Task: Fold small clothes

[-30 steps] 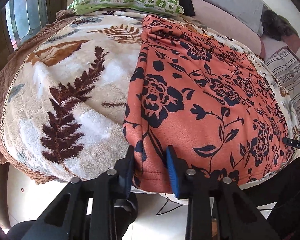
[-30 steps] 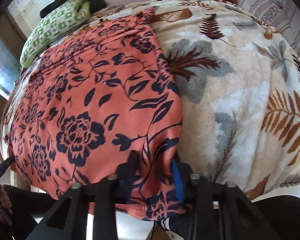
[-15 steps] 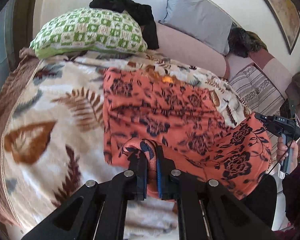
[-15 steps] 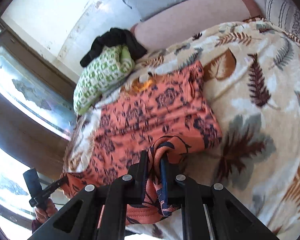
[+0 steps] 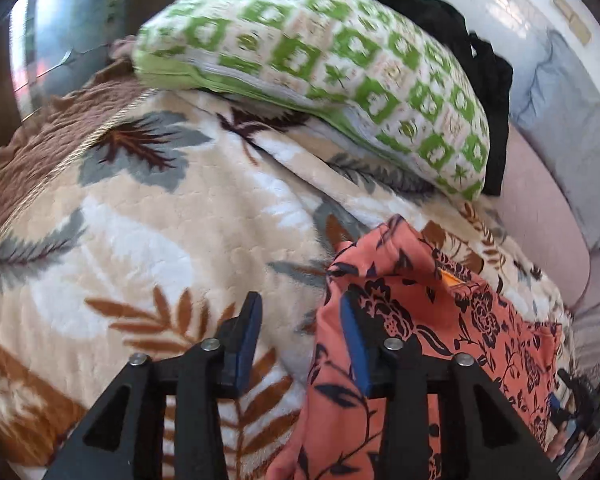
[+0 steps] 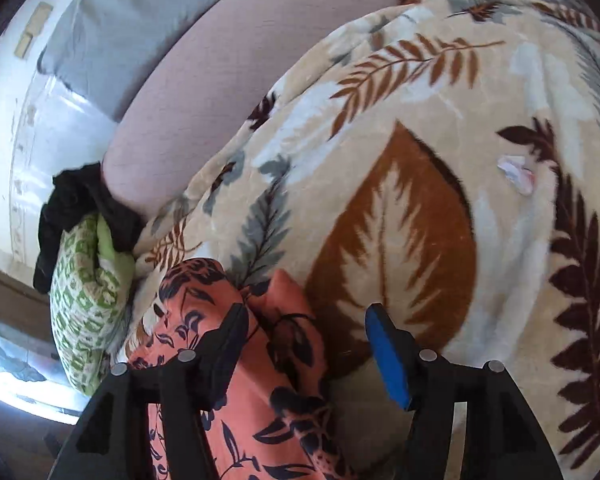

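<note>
The orange garment with dark flowers (image 5: 440, 340) lies folded over on the leaf-print blanket (image 5: 140, 232). My left gripper (image 5: 300, 336) is open above the garment's far left corner; the cloth drapes against the right finger (image 5: 354, 344) and is not pinched. In the right wrist view the garment (image 6: 260, 360) lies bunched at the lower left. My right gripper (image 6: 306, 344) is open over its far right edge, with the cloth partly between the fingers and lying loose.
A green-and-white checked pillow (image 5: 320, 68) sits at the far end of the blanket with a black cloth (image 5: 472, 60) behind it. A pink sofa back (image 6: 240, 64) and a grey cushion (image 6: 140, 12) lie beyond. A small scrap (image 6: 516, 172) lies on the blanket.
Both grippers carried the garment's near edge forward across to its far edge, then opened and let it go. The garment now lies folded in half.
</note>
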`<action>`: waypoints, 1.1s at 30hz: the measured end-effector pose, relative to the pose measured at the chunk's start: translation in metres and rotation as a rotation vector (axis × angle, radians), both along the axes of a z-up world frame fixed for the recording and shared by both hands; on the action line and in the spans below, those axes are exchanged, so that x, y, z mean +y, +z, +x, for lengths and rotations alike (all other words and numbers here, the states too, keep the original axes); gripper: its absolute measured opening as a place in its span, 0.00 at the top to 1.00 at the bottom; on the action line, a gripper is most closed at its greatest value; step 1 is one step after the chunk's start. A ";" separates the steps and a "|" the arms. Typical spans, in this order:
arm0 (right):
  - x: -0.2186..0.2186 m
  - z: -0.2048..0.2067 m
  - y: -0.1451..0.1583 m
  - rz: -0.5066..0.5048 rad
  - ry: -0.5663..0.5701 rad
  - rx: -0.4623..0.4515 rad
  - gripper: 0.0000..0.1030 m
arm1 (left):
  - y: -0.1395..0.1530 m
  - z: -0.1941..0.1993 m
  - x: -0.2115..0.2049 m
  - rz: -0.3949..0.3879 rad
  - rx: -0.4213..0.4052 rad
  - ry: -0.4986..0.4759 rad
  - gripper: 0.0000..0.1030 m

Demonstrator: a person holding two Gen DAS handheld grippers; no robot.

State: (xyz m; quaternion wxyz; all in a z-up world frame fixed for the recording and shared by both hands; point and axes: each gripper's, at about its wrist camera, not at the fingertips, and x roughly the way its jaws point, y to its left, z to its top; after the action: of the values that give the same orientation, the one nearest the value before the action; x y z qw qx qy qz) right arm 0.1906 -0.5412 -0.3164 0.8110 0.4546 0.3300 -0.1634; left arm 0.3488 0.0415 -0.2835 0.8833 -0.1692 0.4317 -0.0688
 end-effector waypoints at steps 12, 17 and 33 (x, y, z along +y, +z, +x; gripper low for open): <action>0.089 -0.069 0.029 -0.158 0.129 0.049 0.35 | 0.009 -0.090 -0.061 0.116 -0.039 -0.130 0.40; 0.114 -0.071 0.057 -0.207 0.187 -0.099 0.35 | 0.013 -0.088 -0.069 0.123 -0.091 -0.135 0.29; 0.116 -0.082 0.019 0.134 0.255 0.008 0.38 | -0.001 -0.123 -0.079 0.231 0.024 -0.139 0.21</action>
State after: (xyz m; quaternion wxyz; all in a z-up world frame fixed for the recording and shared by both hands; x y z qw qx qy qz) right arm 0.1088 -0.4247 -0.2975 0.7917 0.4613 0.3986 -0.0386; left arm 0.2261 -0.0371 -0.2845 0.8849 -0.0371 0.4577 -0.0776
